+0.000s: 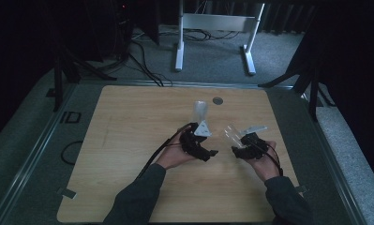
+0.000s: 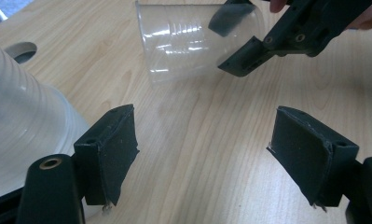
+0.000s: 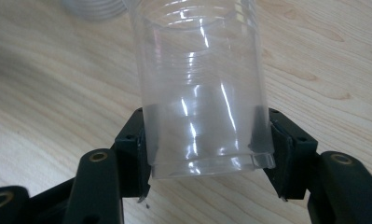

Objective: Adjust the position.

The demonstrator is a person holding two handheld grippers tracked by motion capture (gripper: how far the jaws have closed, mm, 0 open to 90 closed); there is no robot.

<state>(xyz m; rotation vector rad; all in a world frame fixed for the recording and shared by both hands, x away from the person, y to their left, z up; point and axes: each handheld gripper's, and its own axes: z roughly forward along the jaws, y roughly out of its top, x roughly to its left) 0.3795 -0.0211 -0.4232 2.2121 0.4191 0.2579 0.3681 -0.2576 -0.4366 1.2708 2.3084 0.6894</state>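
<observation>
Clear plastic cup (image 3: pixel 202 88) clamped near base by right gripper (image 3: pixel 204 149): light, thin-walled, crushable, slippery. Left gripper (image 2: pixel 202 154) open, empty, beside cup stack (image 2: pixel 20 126).

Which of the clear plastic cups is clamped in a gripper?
The single cup between the right gripper's jaws, tilted on its side above the table. The stack of cups near the left gripper stands free; those jaws are open and empty.

Cup stack (image 2: pixel 20 121) — cropped at the left edge, top unseen
</observation>
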